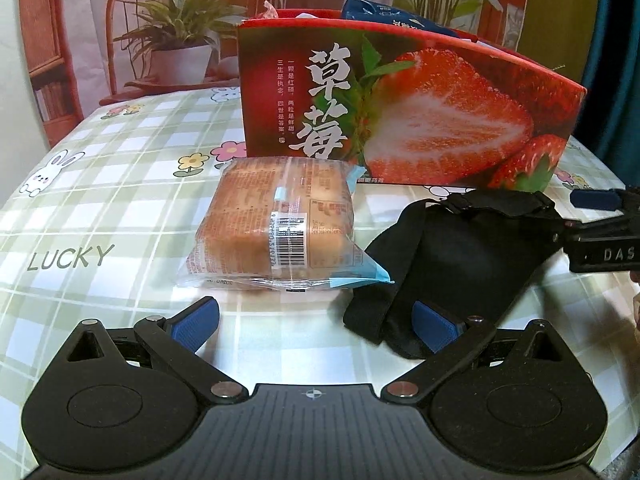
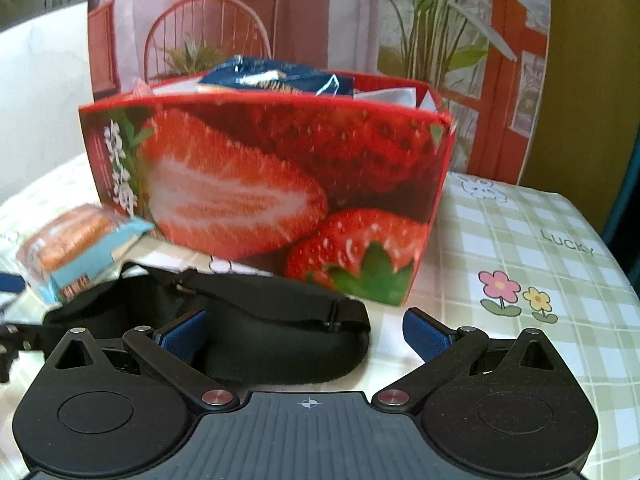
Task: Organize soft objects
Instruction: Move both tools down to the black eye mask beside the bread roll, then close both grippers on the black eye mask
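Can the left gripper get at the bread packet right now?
Probably yes. The left gripper is open, and the bread packet lies on the table straight ahead with bare cloth between. The black eye mask lies to the right, overlapping only the right finger.

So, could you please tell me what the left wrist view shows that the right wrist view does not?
Only the left wrist view shows the wrapped cake's barcode, a potted plant on the printed backdrop, and the open right gripper entering at the edge.

Only the right wrist view shows the strawberry box's right end and the tablecloth beyond it.

Both share the box, the blue packet inside it, the wrapped cake and the black eye mask.
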A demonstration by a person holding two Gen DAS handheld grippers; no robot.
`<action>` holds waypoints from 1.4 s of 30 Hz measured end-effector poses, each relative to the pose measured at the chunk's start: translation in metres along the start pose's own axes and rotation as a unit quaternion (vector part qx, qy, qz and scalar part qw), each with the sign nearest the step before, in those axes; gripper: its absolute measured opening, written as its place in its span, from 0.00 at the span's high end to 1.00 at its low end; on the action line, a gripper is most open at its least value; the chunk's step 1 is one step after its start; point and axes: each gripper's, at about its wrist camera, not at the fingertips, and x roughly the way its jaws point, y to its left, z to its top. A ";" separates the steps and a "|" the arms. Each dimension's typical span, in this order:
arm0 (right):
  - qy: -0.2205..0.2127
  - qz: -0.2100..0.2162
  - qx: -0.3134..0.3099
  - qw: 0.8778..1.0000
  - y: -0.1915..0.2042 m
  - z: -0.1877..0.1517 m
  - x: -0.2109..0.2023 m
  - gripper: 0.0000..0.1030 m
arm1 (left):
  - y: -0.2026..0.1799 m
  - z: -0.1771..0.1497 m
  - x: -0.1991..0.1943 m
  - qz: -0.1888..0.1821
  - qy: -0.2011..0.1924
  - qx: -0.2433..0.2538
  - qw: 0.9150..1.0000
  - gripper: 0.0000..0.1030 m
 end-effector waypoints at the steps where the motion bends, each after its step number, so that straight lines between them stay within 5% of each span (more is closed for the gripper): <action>1: 0.002 0.001 0.001 1.000 0.000 -0.002 0.001 0.01 | 0.000 0.000 0.000 0.001 -0.001 0.000 1.000 0.00; 17: 0.021 0.009 -0.019 1.000 0.007 -0.009 0.007 0.03 | 0.013 0.002 -0.013 -0.035 0.014 -0.038 0.999 0.01; 33: 0.028 0.026 -0.021 0.999 0.008 -0.010 0.008 0.03 | 0.004 0.004 -0.018 -0.086 0.013 -0.029 0.996 0.45; 42: 0.033 0.036 -0.013 0.999 0.006 -0.010 0.009 0.02 | -0.014 0.009 -0.007 -0.087 -0.003 0.020 0.996 0.50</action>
